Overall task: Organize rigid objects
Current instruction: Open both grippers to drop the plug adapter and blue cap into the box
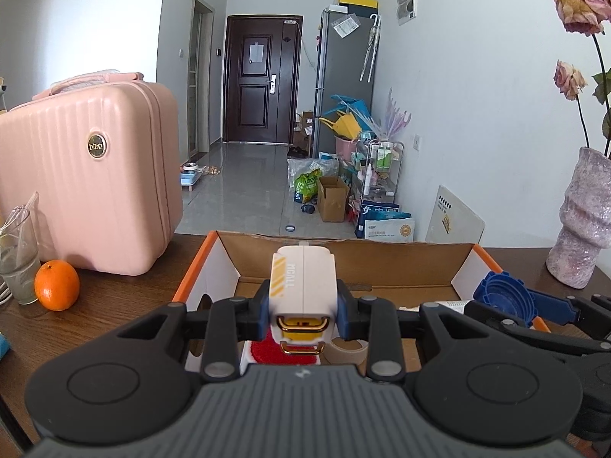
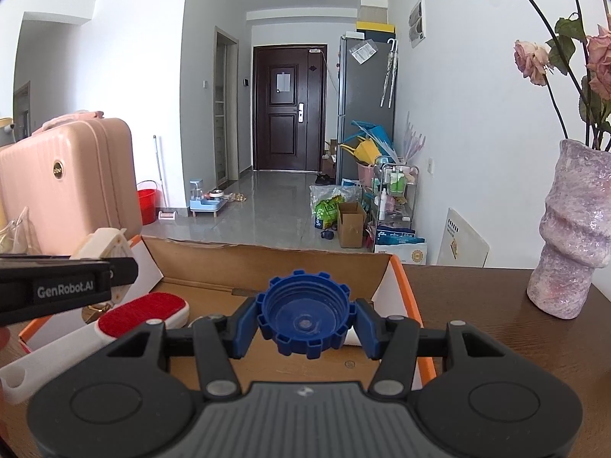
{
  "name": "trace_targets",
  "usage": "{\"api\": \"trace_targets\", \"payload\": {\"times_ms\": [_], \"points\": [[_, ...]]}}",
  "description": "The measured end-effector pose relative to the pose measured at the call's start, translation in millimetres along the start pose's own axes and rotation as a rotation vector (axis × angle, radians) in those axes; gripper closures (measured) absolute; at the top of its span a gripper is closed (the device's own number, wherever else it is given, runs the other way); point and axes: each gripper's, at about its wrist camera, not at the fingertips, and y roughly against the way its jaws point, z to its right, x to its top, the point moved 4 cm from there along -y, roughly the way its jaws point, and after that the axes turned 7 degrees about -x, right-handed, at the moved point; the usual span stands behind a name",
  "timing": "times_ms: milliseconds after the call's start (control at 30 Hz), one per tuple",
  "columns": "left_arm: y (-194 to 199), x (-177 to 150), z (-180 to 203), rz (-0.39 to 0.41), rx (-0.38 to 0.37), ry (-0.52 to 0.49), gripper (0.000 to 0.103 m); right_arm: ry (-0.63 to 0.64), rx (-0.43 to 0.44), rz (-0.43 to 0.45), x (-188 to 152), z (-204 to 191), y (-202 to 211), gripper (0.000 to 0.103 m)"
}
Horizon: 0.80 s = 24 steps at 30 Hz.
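My left gripper (image 1: 303, 311) is shut on a white block-shaped gadget (image 1: 301, 282) with yellow stripes and gold loops, held over the open cardboard box (image 1: 382, 253). My right gripper (image 2: 304, 322) is shut on a blue ribbed cap (image 2: 305, 315), also above the box (image 2: 236, 263). In the box lies a white brush with a red pad (image 2: 143, 311), and a tape roll (image 1: 347, 349) shows beneath the left gripper. The right gripper with the blue cap (image 1: 504, 297) appears at the right of the left wrist view; the left gripper and white gadget (image 2: 103, 246) at the left of the right wrist view.
A pink suitcase (image 1: 88, 175) stands on the wooden table (image 1: 114, 305) left of the box, with an orange (image 1: 56, 285) and a glass (image 1: 17, 263) before it. A mottled pink vase (image 2: 573, 229) with dried roses stands to the right. Beyond the table, floor clutter and a fridge.
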Motion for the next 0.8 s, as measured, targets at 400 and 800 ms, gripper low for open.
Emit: {"api": "trace_targets", "payload": {"times_ms": [400, 800], "points": [[12, 3, -11, 0.033, 0.051, 0.014, 0.012, 0.001, -0.015, -0.005, 3, 4, 0, 0.01], [17, 5, -19, 0.044, 0.082, 0.032, 0.0, -0.002, -0.053, -0.008, 4, 5, 1, 0.0]]}}
